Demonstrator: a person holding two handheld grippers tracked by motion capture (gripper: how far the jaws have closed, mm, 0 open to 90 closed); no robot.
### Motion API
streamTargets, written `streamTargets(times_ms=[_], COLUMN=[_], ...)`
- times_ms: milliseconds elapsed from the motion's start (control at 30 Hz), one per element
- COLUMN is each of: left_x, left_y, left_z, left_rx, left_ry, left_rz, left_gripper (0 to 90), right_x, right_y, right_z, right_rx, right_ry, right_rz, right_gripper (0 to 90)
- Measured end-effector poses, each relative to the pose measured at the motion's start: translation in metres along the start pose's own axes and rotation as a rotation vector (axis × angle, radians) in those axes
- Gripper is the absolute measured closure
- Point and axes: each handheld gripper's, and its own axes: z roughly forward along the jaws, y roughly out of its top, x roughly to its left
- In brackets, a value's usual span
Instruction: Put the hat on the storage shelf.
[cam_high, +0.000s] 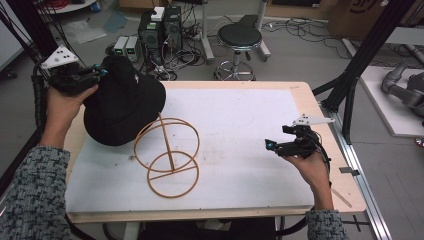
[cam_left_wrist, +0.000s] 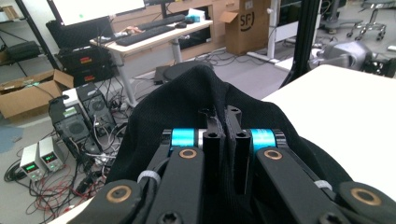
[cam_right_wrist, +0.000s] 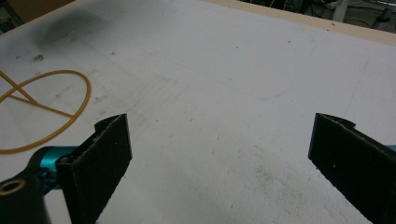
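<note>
The left gripper (cam_high: 98, 71) has its jaws pinched tight on the fabric of a black cloth bucket hat (cam_high: 122, 100), holding it in the air above the counter's (cam_high: 240, 120) far left corner, just beside the upper ring of a tan wire hat stand (cam_high: 167, 155). That stand sits on the white mat at the counter's left half. The right gripper (cam_right_wrist: 219, 154), near the right edge, has its jaws spread wide with nothing between them.

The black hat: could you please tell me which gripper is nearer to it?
Left. The left gripper has its jaws shut on the black hat; the right gripper hangs open, far across the table.
</note>
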Motion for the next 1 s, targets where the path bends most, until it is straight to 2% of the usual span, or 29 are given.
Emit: streamTargets(times_ms=[167,433,567,733,1000], left_x=[0.000,-0.002,-0.002,-0.005,-0.001], left_y=[0.010,0.020,0.026,0.038,0.051], left_z=[-0.010,-0.017,-0.021,-0.030,-0.039], left_rx=[-0.032,-0.046,-0.065,-0.086,-0.112], left_ry=[-0.014,-0.034,-0.057,-0.069,-0.078], left_rz=[-0.009,-0.004,-0.019,-0.001,0.000], left_gripper=[87.2,87.2,87.2,87.2,87.1], right_x=[0.001,0.001,0.001,0.000,0.000], right_y=[0.000,0.001,0.001,0.001,0.001], right_z=[0.000,-0.001,-0.001,-0.001,-0.001], right_rx=[-0.001,-0.003,-0.004,-0.008,-0.011], right_ry=[-0.002,0.002,0.007,0.005,0.009], right_rz=[0.001,0.004,0.001,0.003,-0.002], right_gripper=[5.9,5.8,5.9,5.8,5.8])
